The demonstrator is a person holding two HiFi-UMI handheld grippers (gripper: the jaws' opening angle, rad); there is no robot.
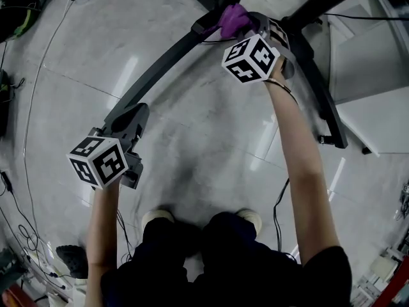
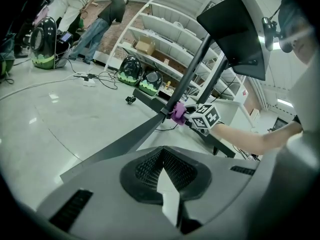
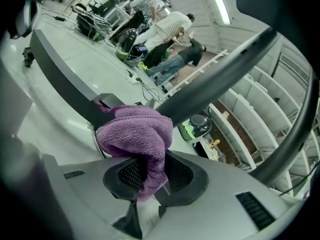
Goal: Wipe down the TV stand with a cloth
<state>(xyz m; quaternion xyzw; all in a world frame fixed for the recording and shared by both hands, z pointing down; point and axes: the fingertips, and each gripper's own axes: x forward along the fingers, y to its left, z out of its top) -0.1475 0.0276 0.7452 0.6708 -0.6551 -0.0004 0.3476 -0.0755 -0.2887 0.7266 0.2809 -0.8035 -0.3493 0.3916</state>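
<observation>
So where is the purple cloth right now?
In the head view the cloth is at top centre, clamped in the right gripper and held against the black TV stand where its curved leg meets the uprights.

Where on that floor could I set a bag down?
The bare floor between the stand's left leg and right leg, ahead of the shoes. Crowded: the joint where the right gripper holds the purple cloth, and the cables far left.

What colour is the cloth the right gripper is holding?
Purple. The cloth shows best in the right gripper view, pinched by the right gripper.
</observation>
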